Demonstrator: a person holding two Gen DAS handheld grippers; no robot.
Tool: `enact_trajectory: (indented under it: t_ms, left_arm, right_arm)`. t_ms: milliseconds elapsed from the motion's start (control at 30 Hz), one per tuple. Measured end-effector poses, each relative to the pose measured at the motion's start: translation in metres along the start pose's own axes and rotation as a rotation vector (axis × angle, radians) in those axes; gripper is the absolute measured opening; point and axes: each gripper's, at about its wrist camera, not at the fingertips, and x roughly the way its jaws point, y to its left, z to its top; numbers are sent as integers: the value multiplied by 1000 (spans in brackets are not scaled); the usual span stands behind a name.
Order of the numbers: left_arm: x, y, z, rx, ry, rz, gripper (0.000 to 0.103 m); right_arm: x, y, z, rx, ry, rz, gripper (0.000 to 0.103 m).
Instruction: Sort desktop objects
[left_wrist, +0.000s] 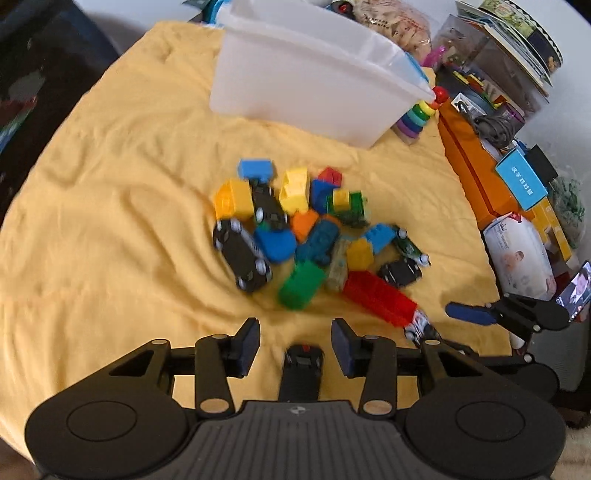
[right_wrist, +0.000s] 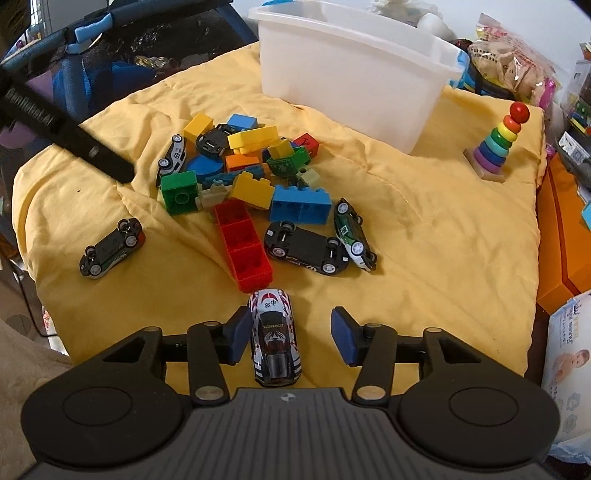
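A pile of coloured bricks (left_wrist: 295, 206) (right_wrist: 255, 184) and toy cars lies on the yellow cloth (left_wrist: 110, 184) (right_wrist: 424, 240). My left gripper (left_wrist: 295, 345) is open, and a small black toy car (left_wrist: 301, 369) lies on the cloth between its fingers, clear of both pads. My right gripper (right_wrist: 290, 338) is open too. A white car with a red pattern (right_wrist: 275, 339) lies between its fingers, close against the left pad and well apart from the right one. A long red brick (right_wrist: 243, 243) (left_wrist: 380, 299) lies just beyond that car.
A white plastic bin (left_wrist: 306, 81) (right_wrist: 354, 85) stands at the back of the cloth. A rainbow ring stacker (right_wrist: 498, 147) stands to its right. Two overturned cars (right_wrist: 306, 247) lie right of the red brick, another (right_wrist: 110, 251) at the left. Boxes and packets (left_wrist: 517, 184) crowd the right edge.
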Motion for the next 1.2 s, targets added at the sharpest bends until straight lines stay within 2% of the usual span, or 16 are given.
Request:
enact_trajectory:
  t_ms: [167, 233, 300, 400, 433, 500, 567, 667, 700, 833, 933, 1033, 1067, 1100, 1133, 1200]
  left_arm:
    - [10, -7, -23, 22, 89, 14, 47]
    - [17, -14, -28, 44, 104, 67, 47]
    - [20, -24, -31, 123, 96, 114, 47]
    - [31, -37, -35, 206, 95, 131, 41]
    - [35, -43, -36, 249, 93, 160, 36]
    - [36, -59, -44, 383, 55, 258, 37]
    - [36, -70, -54, 472, 35, 326, 38]
    - [41, -78, -63, 521, 40, 353, 38]
    - [43, -78, -62, 511, 50, 349, 33]
    - [38, -67, -57, 376, 10, 241, 32]
    - [29, -53, -44, 170, -8, -6, 32]
    - [37, -37, -35, -8, -15, -237, 32]
    - [47, -27, -33, -91, 10, -309, 32]
    - [55, -19, -34, -163, 33, -327, 32]
    - [59, -16, -36, -184, 36, -311, 32]
    - [57, -13, -39, -169, 24, -225, 34]
  right_arm:
    - [1, -2, -4, 13, 17, 27, 51]
    - [0, -1, -5, 5, 19, 31, 51]
    - [0, -1, -5, -8, 14, 32, 51]
    - [0, -2, -5, -17, 13, 35, 51]
    - [1, -1, -6, -19, 15, 38, 51]
    - [1, -1, -7, -25, 19, 41, 51]
    - [1, 0, -7, -31, 20, 45, 51]
    - [2, -1, -9, -34, 25, 52, 51]
    - [3, -1, -10, -33, 29, 57, 51]
    - [4, -1, -12, -44, 34, 67, 51]
    - [3, -3, -13, -50, 27, 66, 51]
    - [2, -7, -13, -34, 19, 60, 51]
    - [2, -9, -12, -26, 17, 61, 51]
    - [3, -10, -12, -16, 18, 65, 51]
    - [3, -10, -11, -12, 20, 70, 51]
    - [2, -7, -10, -20, 18, 72, 51]
